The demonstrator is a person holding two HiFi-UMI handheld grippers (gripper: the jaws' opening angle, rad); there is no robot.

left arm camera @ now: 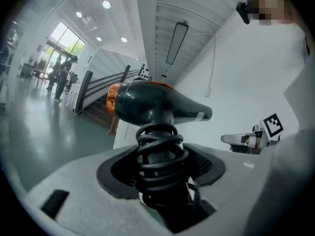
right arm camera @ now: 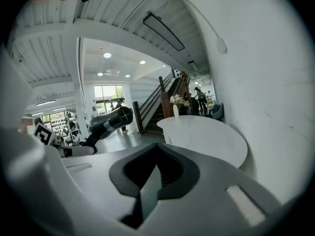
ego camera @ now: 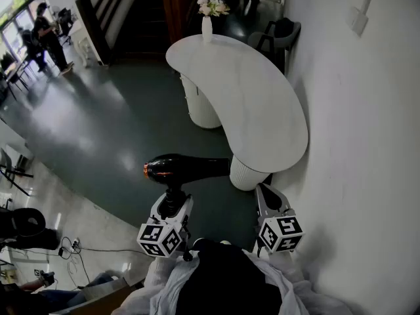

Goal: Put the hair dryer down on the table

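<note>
Hair dryer [ego camera: 187, 168]: glossy black, barrel-shaped, orange ring at one end, cord coiled round handle. Held level over dark floor, just left of kidney-shaped matte white table [ego camera: 262, 110], not touching.
Left gripper [ego camera: 172, 201]: jaws wide, clamped on handle.
Right gripper [ego camera: 267, 195]: jaws together, empty.

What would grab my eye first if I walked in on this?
The black hair dryer with its orange end stands out, held over the dark floor by its cord-wrapped handle in the left gripper. Just beyond it curves a white table, with a vase of flowers at its far end.
</note>
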